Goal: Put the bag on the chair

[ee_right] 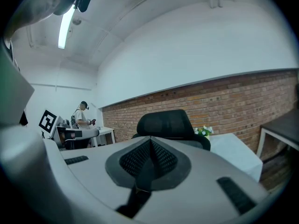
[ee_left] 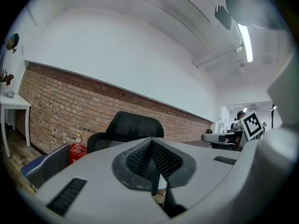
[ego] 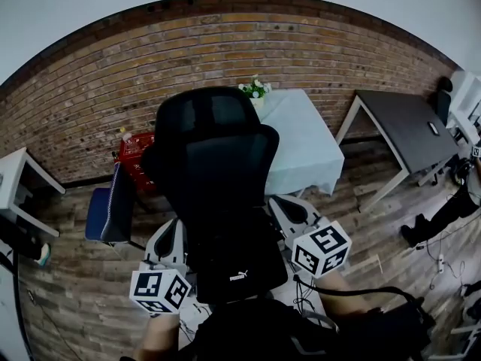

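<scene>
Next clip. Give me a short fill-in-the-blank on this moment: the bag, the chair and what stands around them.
1. The bag, hanging from straps pinched in the left gripper and the right gripper, is ___ in colour.
2. Behind the chair runs a wall built of ___.
3. The bottle stands in a ___ crate.
4. The flowers stand on a table covered with a ___.

Missing words: black; brick; red; cloth.

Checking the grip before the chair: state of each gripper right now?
Left gripper: closed on a dark strap, apparently the black bag's.
Right gripper: closed on another dark strap, likely the same bag's.
</scene>
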A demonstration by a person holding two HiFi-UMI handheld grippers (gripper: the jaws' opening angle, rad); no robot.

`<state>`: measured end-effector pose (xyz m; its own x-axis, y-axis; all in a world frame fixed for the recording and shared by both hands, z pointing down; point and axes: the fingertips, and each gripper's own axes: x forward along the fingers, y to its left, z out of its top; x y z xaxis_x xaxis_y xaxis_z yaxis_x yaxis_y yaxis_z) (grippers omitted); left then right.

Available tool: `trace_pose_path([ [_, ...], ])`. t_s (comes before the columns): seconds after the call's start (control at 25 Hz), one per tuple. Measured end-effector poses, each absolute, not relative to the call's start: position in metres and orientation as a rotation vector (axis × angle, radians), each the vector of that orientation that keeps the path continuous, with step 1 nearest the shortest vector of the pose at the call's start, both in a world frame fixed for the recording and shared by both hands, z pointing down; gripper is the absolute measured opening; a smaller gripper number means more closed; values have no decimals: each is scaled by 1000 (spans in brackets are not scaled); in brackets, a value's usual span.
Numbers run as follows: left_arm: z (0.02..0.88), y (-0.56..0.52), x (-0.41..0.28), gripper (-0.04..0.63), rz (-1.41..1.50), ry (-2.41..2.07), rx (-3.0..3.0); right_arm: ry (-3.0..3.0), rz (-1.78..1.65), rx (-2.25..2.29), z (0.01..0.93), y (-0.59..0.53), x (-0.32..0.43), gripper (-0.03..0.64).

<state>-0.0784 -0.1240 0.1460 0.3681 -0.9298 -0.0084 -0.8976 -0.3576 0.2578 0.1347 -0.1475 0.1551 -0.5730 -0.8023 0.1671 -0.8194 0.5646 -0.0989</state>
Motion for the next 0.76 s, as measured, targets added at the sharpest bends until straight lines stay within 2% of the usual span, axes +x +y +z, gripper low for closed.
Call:
trace_pose_path([
  [0.76,126,-118,-77,12,-245,-1651,2438,-2686,185,1433,137,-141,139,17],
])
